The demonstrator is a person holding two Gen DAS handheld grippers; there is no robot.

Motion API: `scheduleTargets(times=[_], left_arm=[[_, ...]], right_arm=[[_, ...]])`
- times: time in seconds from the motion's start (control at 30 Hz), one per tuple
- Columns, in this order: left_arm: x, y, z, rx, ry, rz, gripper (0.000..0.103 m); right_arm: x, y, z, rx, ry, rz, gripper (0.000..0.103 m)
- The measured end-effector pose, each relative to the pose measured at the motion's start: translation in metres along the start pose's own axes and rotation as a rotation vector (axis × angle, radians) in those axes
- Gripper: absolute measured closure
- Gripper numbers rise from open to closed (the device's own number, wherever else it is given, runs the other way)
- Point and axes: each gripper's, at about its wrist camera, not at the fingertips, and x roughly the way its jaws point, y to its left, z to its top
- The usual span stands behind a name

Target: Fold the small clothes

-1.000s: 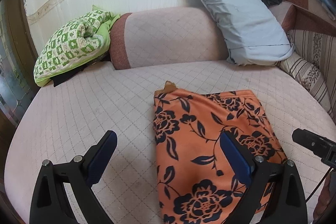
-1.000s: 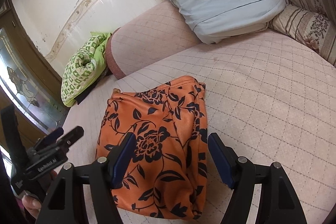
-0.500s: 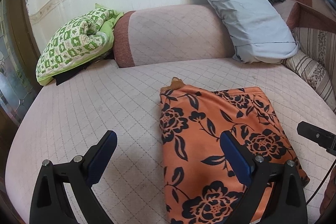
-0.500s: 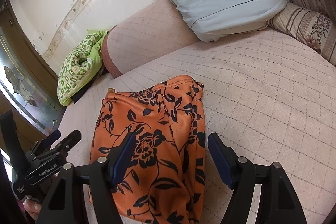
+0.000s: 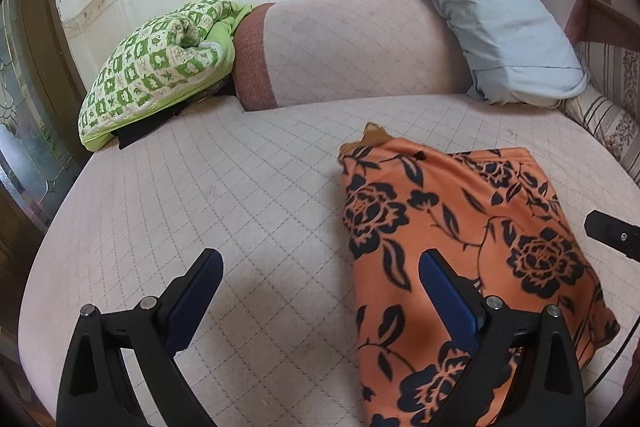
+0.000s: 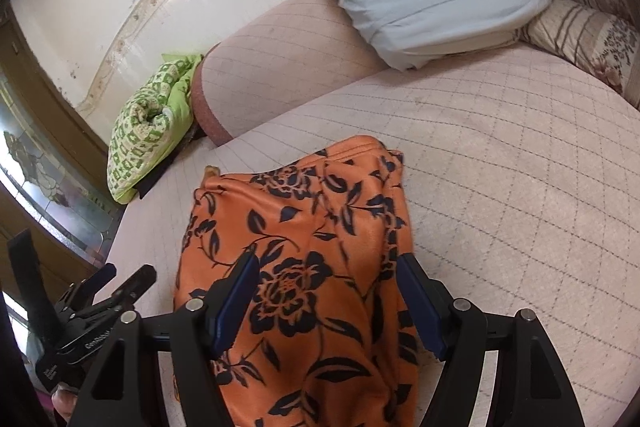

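Observation:
An orange garment with a black flower print [image 5: 452, 239] [image 6: 304, 251] lies folded flat on the pale quilted mattress [image 5: 224, 195]. My left gripper [image 5: 320, 267] is open, hovering low over the garment's near left edge; its right finger is over the cloth, its left finger over bare mattress. My right gripper [image 6: 326, 263] is open too, both fingers spread above the garment's near half, nothing pinched. The left gripper's body [image 6: 92, 303] shows at the lower left of the right wrist view, and the right gripper's tip [image 5: 612, 233] at the right edge of the left wrist view.
A green checked quilt [image 5: 160, 67] lies at the back left against the pink bolster [image 5: 352, 43]. A grey pillow [image 5: 500, 27] and a striped cushion [image 6: 580, 35] lean at the back right. Tiled wall behind; a wooden door frame with patterned glass [image 6: 44, 163] at the left.
Both grippers have slid a little leftward and lower over the garment, which now sits further right in the left wrist view. Neither gripper's opening has changed.

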Motion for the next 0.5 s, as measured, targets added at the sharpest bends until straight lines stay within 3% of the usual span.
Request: scheduleTargets(times=[0.3,0.5], left_arm=[[0.002,0.003,0.0,0.0,0.0,0.021,0.005],[0.015,0.002,-0.004,-0.001,0.058,-0.001,0.005]], right_arm=[[0.004,0.01,-0.004,-0.047,0.017,0.004,0.029],[0.005,-0.011,0.002,-0.008,0.034,-0.017,0.029]])
